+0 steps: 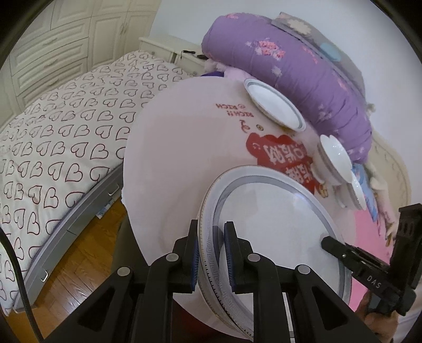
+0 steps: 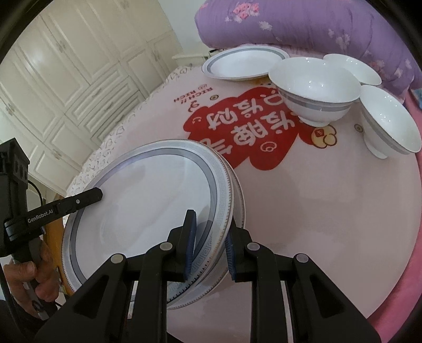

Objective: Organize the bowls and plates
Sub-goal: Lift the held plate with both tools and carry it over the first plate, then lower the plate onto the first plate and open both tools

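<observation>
Gripping the large plate point(image 2: 147, 208) at opposite rims, left gripper point(image 1: 211, 253) and right gripper point(image 2: 209, 245) are clamped; uneven pulling could make it slip.

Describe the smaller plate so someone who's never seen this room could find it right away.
Start at the round pink mat with the red lettering. At its far edge, just below the purple quilt, lies the smaller plate. Unlike the three footed bowls beside it, it is shallow, and no gripper touches it, unlike the large plate.
</observation>
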